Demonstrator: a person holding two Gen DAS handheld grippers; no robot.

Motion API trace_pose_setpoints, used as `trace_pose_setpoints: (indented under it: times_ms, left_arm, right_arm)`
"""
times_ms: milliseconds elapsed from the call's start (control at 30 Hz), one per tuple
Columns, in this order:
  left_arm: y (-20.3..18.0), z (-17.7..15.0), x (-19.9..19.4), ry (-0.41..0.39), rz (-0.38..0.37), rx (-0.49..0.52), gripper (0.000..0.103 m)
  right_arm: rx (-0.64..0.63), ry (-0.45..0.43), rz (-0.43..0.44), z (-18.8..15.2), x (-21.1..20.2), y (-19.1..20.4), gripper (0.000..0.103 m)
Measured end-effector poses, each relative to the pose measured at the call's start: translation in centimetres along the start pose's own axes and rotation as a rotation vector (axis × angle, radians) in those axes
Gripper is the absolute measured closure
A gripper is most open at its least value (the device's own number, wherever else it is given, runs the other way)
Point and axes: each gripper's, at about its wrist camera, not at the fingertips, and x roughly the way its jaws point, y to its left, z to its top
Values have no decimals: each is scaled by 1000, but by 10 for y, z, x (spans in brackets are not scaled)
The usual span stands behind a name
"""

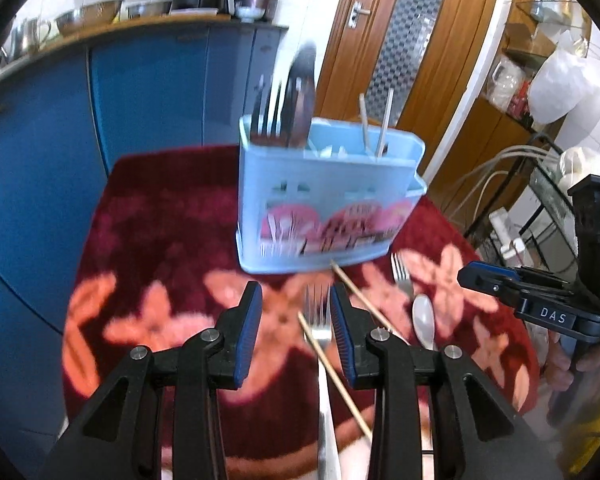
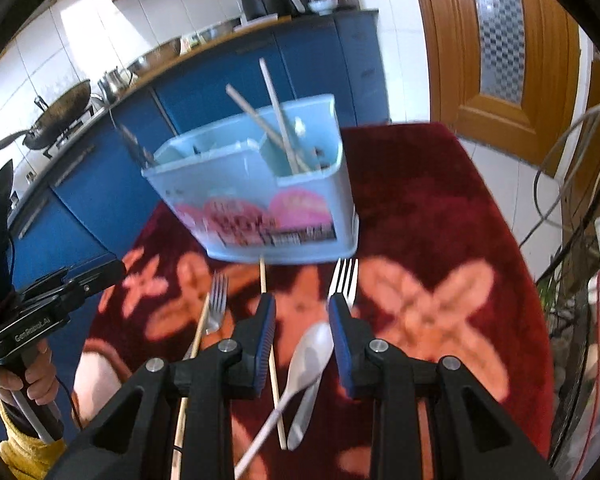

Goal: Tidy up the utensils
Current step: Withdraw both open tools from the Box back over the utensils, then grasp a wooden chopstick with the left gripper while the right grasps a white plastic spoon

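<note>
While both grippers hover over the red floral cloth (image 1: pixel 148 216), left gripper (image 1: pixel 296 320) jaws apart, fork (image 1: pixel 320 320) between them; right gripper (image 2: pixel 302 328) jaws apart, white spoon (image 2: pixel 310 356) between; caddy (image 2: pixel 260 200) at 12 o'clock

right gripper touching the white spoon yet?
Cannot tell. In the right wrist view the white spoon lies between the right gripper's open jaws with red cloth visible beside its bowl, but height above it is unclear.

Left gripper (image 1: pixel 296 316) and right gripper (image 2: pixel 302 320) both angled downward, jaws apart, empty
</note>
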Motion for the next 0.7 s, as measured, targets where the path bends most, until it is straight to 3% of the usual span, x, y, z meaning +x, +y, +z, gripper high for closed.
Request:
trace_pose_setpoints:
  times_ms: [267, 700]
  left_arm:
    - [-4, -18, 29, 105, -32, -12, 68]
    - [-7, -30, 76, 216, -37, -22, 69]
  right_arm:
    - [21, 92, 6, -22, 23, -3, 73]
    - [48, 144, 0, -27, 44, -10, 73]
